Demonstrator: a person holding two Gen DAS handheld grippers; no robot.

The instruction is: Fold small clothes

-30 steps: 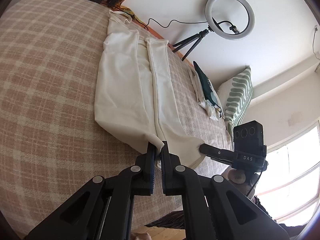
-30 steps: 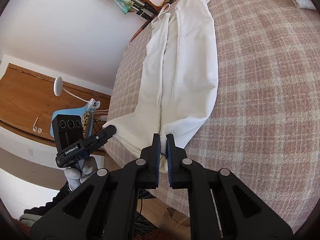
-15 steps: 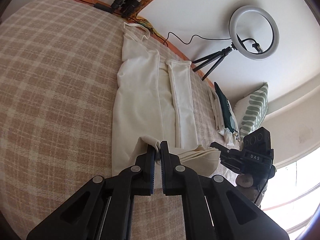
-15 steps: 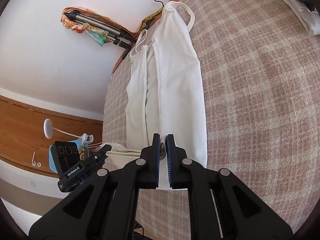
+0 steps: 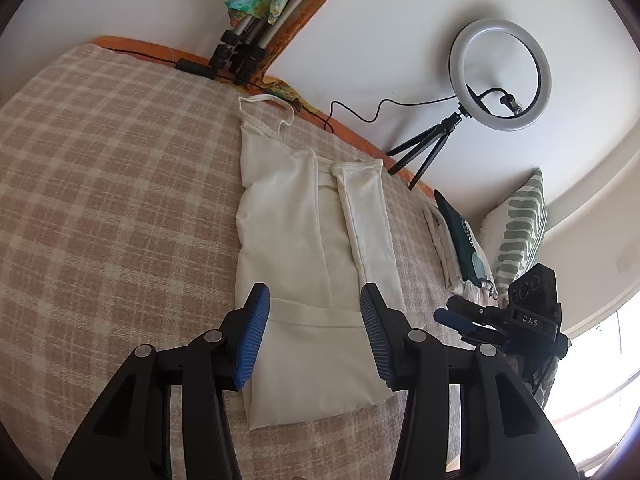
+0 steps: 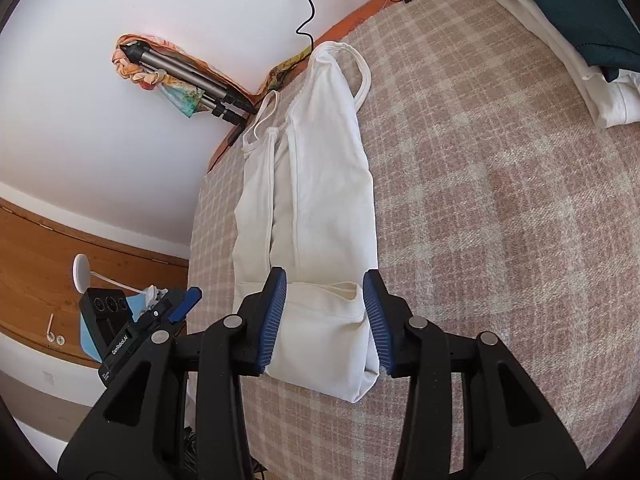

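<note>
Both your left gripper (image 5: 314,334) and right gripper (image 6: 325,320) gape over the cream camisole (image 5: 316,248); its near fold could spring back, unpressed.

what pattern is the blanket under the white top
A pinkish-beige and cream plaid blanket, clearest in the right wrist view.

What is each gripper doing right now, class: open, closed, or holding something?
Left gripper: open, holding nothing, over the white garment.
Right gripper: open, holding nothing, over the same garment.

Black left gripper (image 5: 314,332) and right gripper (image 6: 325,318), ribbed blue pads, silver screws.
</note>
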